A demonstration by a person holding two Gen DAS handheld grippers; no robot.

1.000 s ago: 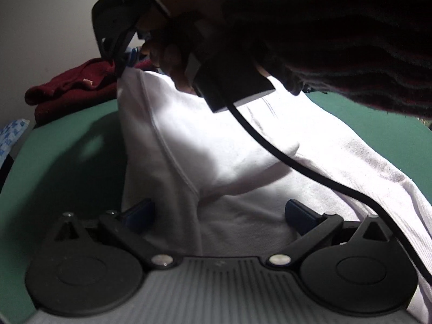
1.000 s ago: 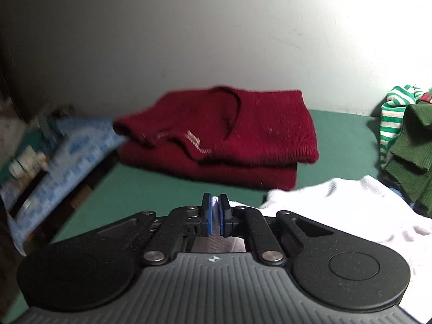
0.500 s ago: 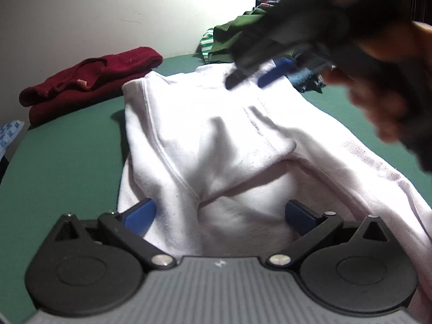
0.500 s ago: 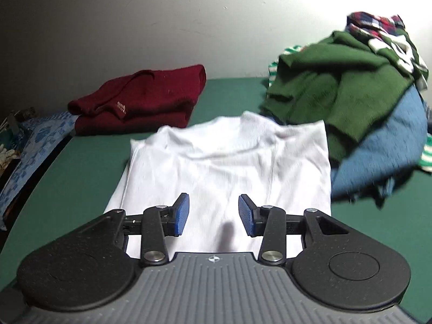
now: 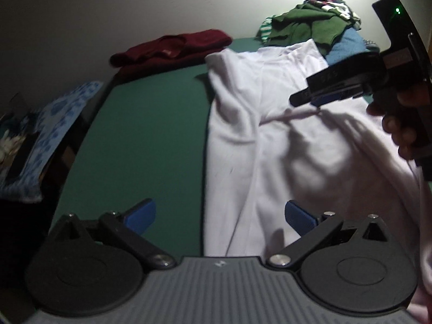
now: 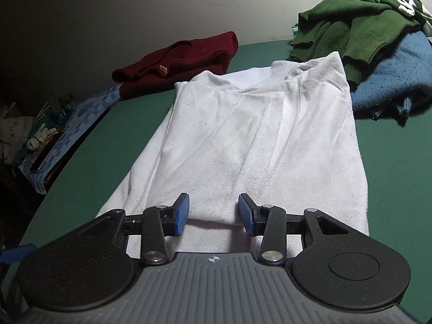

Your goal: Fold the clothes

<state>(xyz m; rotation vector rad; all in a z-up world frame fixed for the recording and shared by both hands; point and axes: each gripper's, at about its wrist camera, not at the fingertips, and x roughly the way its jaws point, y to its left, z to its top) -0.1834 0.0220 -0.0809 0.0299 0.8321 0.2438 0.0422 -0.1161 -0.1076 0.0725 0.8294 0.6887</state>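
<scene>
Directly ahead of the right claw (image 6: 213,213), whose blue pads stand apart and empty, the white cotton shirt (image 6: 243,135) lies flat and lengthwise on the green felt-like table (image 6: 399,162), creased in long seams. Left claw (image 5: 220,214) gapes wide over the shirt's soft, rumpled edge.

wall (image 6: 162,0): plain, pale | table (image 6: 399,162): green top | light: upper right

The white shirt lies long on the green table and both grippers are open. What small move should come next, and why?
Probably lower the right gripper onto the near hem of the white shirt and close on it. The sides already look folded inward, leaving a long strip, and the open jaws hang just over that hem with nothing in them. The left gripper is also open beside the shirt's left edge, so it could take the other corner.
</scene>
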